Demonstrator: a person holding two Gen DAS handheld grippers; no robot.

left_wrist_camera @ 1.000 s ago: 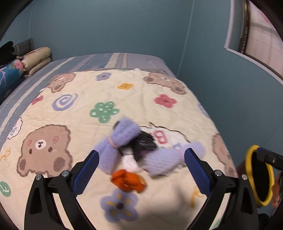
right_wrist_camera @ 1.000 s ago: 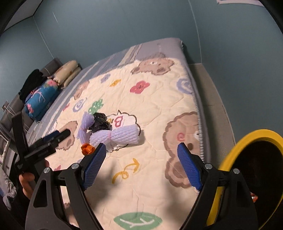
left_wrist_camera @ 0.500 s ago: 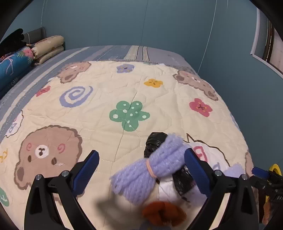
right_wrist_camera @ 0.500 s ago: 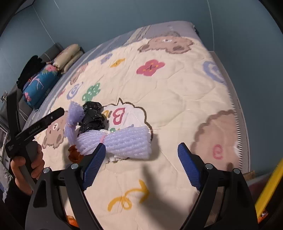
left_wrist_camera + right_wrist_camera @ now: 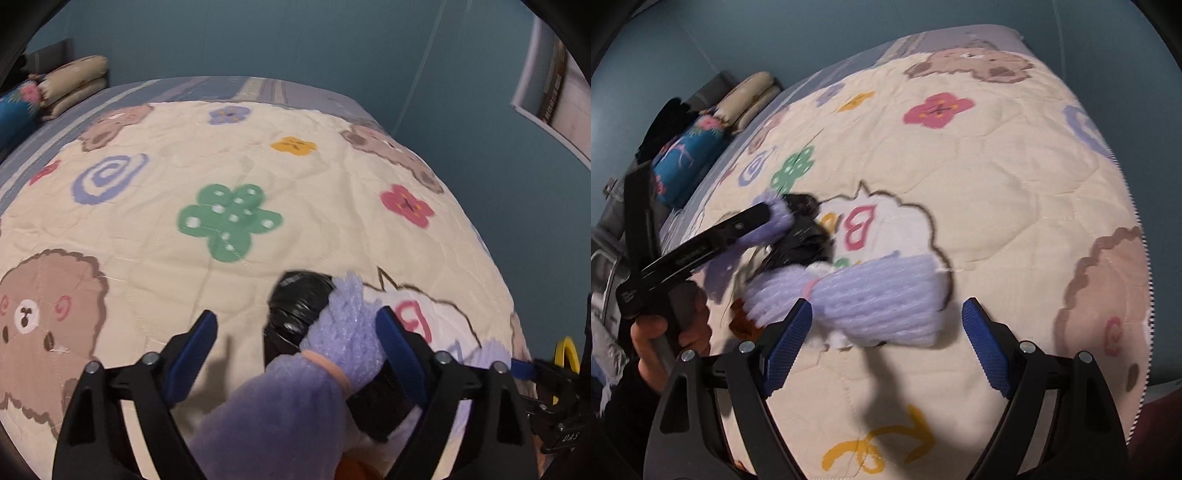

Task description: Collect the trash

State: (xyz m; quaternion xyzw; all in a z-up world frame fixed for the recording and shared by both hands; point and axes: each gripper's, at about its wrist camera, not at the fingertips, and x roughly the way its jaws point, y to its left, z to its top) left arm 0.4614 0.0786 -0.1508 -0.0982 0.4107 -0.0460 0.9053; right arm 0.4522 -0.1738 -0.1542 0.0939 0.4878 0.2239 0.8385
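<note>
Teal-walled bedroom, cartoon quilt [image 5: 997,192] on bed. Left gripper [image 5: 295,347] spread wide around purple foam bundle [image 5: 343,343]; right gripper [image 5: 886,332] agape before second foam bundle [image 5: 879,299]. Risk judged: black plastic wad [image 5: 299,306] pinched too, quilt snagged.

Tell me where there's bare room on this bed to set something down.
Free: the quilt between the green flower and the brown bear; also toward the red flower. Crowded: the purple foam nets and black bag by both grippers.
</note>
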